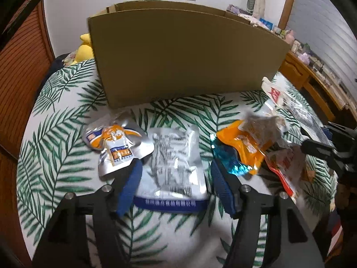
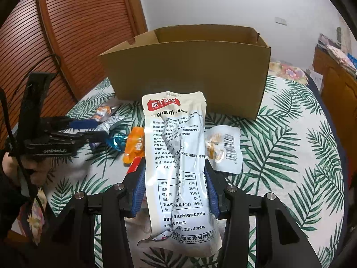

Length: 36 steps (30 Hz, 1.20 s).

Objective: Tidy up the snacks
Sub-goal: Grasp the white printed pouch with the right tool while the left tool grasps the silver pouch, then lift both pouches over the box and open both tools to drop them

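Between my left gripper's (image 1: 176, 178) parted pads lies a silver pouch (image 1: 175, 165), unclamped; I should close squarely across its middle. Right gripper (image 2: 174, 189) clamps the white packet (image 2: 178, 167); lift it clear over the cardboard box's (image 2: 189, 73) near wall.

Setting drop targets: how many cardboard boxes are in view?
1: open brown cardboard box, upright on the far part of the leaf-print bedspread. Another could sit hidden behind it.

The white pouch (image 2: 178, 167) reads "2026/01/03" and "ZHEJIANG MASA FOODS" (with an "NRV%" table); the left gripper (image 2: 98, 129) reads "GenRobot.AI".
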Available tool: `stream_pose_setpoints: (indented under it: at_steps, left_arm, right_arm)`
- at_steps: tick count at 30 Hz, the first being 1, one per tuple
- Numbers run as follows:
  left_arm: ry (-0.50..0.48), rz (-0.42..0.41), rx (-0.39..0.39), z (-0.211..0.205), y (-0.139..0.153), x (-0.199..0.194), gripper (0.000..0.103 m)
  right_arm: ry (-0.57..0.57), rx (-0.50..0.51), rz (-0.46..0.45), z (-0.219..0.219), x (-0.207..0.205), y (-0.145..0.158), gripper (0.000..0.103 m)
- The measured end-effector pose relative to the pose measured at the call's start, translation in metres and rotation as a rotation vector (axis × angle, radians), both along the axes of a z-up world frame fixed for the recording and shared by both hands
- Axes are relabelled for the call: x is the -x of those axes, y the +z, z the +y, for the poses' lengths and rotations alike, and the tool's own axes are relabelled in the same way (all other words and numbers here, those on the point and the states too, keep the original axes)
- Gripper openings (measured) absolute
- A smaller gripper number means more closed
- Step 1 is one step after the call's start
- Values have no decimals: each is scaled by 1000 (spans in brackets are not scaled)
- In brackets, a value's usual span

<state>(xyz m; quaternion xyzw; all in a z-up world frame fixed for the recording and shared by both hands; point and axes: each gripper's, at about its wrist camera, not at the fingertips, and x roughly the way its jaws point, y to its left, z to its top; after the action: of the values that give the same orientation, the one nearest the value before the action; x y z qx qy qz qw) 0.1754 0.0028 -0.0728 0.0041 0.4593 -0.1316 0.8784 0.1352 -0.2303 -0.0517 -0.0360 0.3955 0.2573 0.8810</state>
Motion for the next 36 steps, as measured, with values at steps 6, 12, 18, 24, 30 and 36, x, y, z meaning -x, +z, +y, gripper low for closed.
stream_pose_setpoints:
  at_steps: [6,12,18,24,30,36]
  left_arm:
    - [-22,20,-31,-6,-6,-5,64]
    - [-6,19,-44,-5,-6,13,63]
    - [-18,9,-73,-7,-8,25,61]
    - [-23,-30,-41,-4,-9,40,59]
    - [-9,-37,-18,3,-8,49,59]
    - [0,-71,-5,6,5,48,59]
  right_arm:
    - [7,2,-5,1,1,0,47]
    - [5,-2,2,1,0,-3,47]
    - [5,-7,4,4,0,-4,47]
    - [4,-7,-2,3,7,-4,47]
    - [-1,-6,2,3,8,-5,47]
    - [0,-1,0,4,9,-5,47]
